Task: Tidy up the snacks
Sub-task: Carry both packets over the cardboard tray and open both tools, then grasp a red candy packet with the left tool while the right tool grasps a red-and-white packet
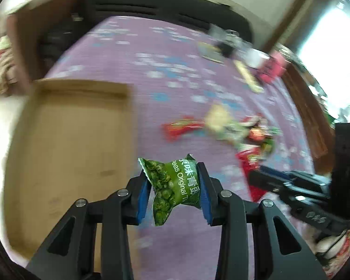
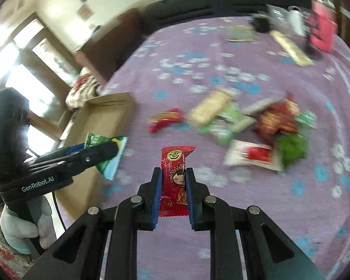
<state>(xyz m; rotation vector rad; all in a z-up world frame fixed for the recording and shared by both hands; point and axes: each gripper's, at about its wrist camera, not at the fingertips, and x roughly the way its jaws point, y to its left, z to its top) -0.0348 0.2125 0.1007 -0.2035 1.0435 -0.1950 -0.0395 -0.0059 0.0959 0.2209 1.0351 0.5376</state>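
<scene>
My left gripper point(image 1: 173, 186) is shut on a green pea snack packet point(image 1: 172, 186) and holds it above the purple cloth, just right of an open cardboard box point(image 1: 70, 151). My right gripper point(image 2: 173, 186) is shut on a red snack packet point(image 2: 175, 182) with a cartoon girl on it, held upright above the cloth. The right wrist view shows the left gripper point(image 2: 105, 149) with the green packet point(image 2: 109, 161) beside the box point(image 2: 102, 116). A pile of loose snack packets point(image 2: 252, 128) lies on the cloth; it also shows in the left wrist view point(image 1: 233, 128).
The purple flowered cloth point(image 2: 221, 210) covers the table. At its far end lie a pink box point(image 2: 322, 30), a long yellow packet point(image 2: 289, 46), a white cup point(image 2: 296, 21) and a dark object. A lone red packet point(image 2: 165, 119) lies between box and pile.
</scene>
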